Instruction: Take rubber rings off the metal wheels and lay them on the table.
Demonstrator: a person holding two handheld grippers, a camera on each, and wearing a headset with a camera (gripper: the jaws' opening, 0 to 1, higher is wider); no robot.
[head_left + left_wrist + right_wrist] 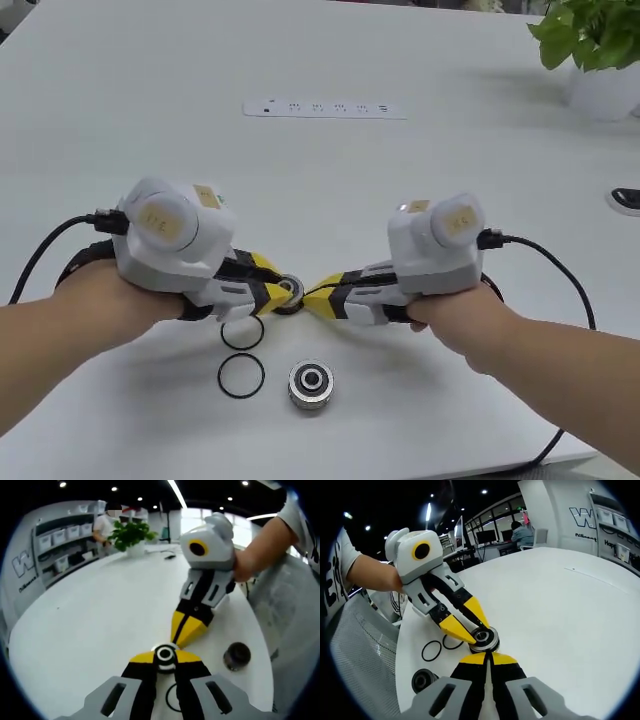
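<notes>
On wall (555,505), "W" logo (582,515) over "Diligent" (586,536), left hand-held gripper (165,657) clamping wheel (487,639)

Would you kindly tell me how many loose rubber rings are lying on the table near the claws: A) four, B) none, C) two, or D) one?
C: the nearer rubber ring and the farther rubber ring lie on the table beside a loose metal wheel, while the left claw grips the held wheel.
</notes>
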